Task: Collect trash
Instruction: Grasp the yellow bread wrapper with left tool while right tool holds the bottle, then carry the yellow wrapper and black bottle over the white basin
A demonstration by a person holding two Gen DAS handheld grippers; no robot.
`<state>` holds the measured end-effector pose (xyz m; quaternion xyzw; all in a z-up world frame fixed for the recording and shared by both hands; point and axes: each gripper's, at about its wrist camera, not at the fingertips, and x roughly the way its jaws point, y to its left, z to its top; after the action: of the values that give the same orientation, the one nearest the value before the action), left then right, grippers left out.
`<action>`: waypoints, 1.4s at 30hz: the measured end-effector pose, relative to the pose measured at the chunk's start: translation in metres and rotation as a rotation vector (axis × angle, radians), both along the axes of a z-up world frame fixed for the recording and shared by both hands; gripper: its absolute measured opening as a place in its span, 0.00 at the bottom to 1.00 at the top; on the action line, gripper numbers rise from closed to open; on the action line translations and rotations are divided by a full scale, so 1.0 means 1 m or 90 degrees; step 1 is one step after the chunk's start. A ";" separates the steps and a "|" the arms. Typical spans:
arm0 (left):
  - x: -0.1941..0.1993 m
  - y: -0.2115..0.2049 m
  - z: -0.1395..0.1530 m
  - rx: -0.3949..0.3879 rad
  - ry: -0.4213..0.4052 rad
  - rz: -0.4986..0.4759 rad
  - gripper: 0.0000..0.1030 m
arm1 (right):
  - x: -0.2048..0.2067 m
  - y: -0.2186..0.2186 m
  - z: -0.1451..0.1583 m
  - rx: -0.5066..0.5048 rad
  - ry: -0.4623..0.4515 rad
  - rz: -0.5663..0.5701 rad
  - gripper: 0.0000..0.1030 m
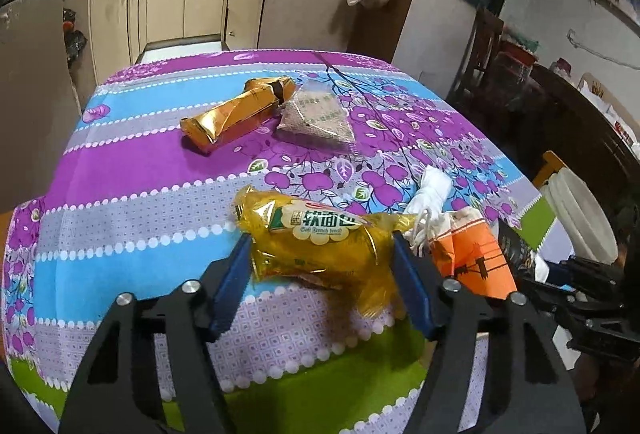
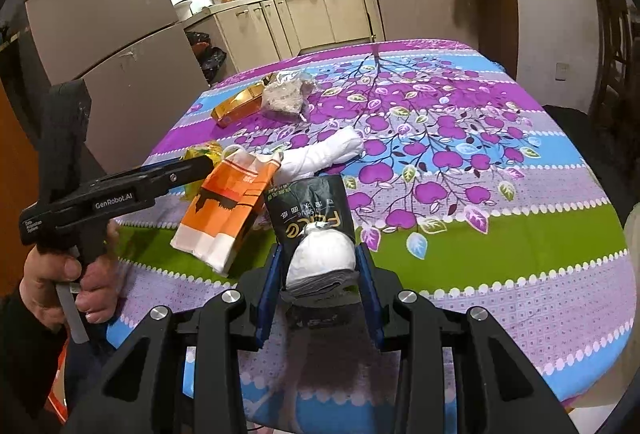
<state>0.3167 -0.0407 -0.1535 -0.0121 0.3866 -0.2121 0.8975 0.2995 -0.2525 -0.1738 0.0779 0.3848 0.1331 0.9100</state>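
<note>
Left view, tabletop (image 1: 132, 202): floral cloth in purple, blue and green; kitchen cabinets (image 1: 180, 10) behind.
Left view, trash: gold box (image 1: 234, 116) and clear pouch (image 1: 320, 116) lie far; white cloth (image 1: 430, 190) and orange bag (image 1: 472, 258) at right.
Left tool (image 1: 322, 258): tilted down, blue pads either side of the yellow wrapper (image 1: 316, 246), touching it.
Right view, room: fridge (image 2: 100, 14) at left, cabinets beyond.
Right tool (image 2: 320, 276): clenched on a black packet (image 2: 310, 218) with a white wad.
Hand (image 2: 68, 278): grips the left tool's handle.
</note>
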 end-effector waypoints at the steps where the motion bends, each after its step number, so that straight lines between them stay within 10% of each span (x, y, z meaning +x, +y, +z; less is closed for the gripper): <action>1: -0.001 -0.001 0.000 0.001 -0.003 0.000 0.57 | -0.001 0.000 0.002 -0.002 -0.004 -0.004 0.37; 20: -0.053 -0.009 0.081 -0.039 -0.138 0.028 0.53 | -0.042 -0.021 0.074 -0.056 -0.149 -0.108 0.36; 42: -0.098 -0.198 0.154 -0.127 -0.192 -0.174 0.53 | -0.164 -0.179 0.186 -0.140 -0.251 -0.375 0.36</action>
<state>0.2182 -0.2392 0.0004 -0.0167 0.2230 -0.3686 0.9023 0.1352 -0.4319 0.0125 0.0599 0.1754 -0.1644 0.9688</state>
